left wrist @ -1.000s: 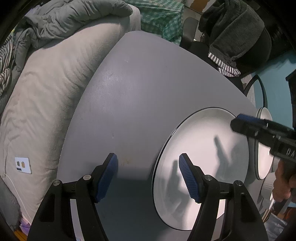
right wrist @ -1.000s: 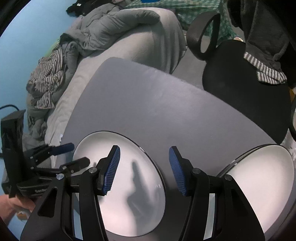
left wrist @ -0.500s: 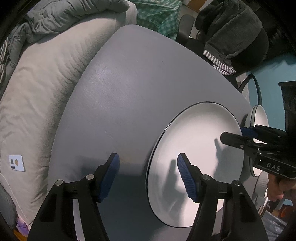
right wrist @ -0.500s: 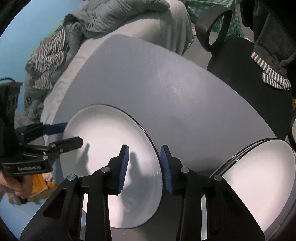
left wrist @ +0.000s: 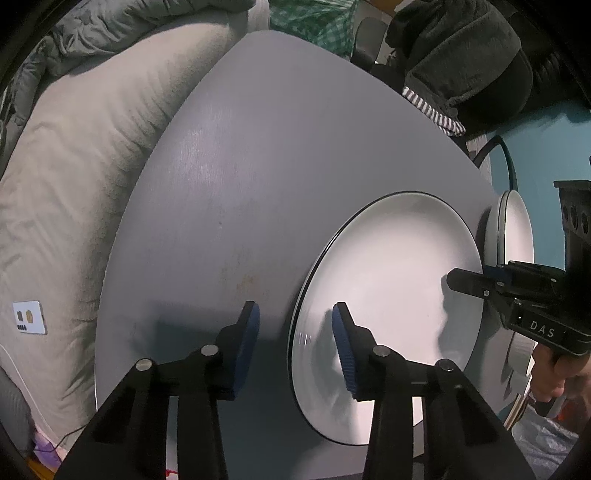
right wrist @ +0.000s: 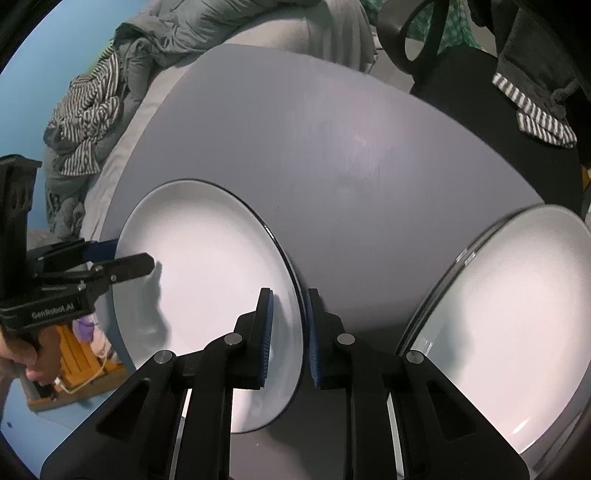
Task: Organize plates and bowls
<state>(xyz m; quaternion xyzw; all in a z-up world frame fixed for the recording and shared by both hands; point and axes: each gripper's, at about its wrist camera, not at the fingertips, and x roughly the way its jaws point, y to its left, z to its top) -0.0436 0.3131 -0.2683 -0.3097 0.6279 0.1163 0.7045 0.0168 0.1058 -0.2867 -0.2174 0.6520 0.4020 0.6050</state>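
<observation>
Leftmost, a pale beige quilted bedspread [left wrist: 70,192] lay against the edge of the round grey table [left wrist: 258,155], with a small white card [left wrist: 30,317] resting on the fabric and a rumpled grey duvet [right wrist: 207,33] heaped at the far end. A striped black-and-white garment [right wrist: 88,118] was bunched on the bedding beside the blue wall.

Next came the left gripper [left wrist: 293,345], its two blue-padded fingers [left wrist: 248,341] spread well apart. They straddled the near-left rim of the large white round plate with a thin black edge [left wrist: 391,280]: one finger stood over bare table, the other over the plate's white face. Neither pad pressed the rim, so it gripped nothing. From the right wrist view the same left gripper [right wrist: 110,258] showed at the plate's [right wrist: 199,277] far-left edge, one finger above the rim and one below.

That plate lay flat on the table's near side. At its right rim, the right gripper [right wrist: 289,338] had its fingers drawn close, one pad over the plate's top face and the other outside the black edge, pinching the rim between them. In the left wrist view the right gripper [left wrist: 469,278] reached onto the plate from the right.

Further right, just beside this plate, sat a stack of similar white black-rimmed plates [right wrist: 517,332]. Beyond the table stood a black chair [right wrist: 487,122] draped with dark grey clothing with a striped hem [right wrist: 535,110].
</observation>
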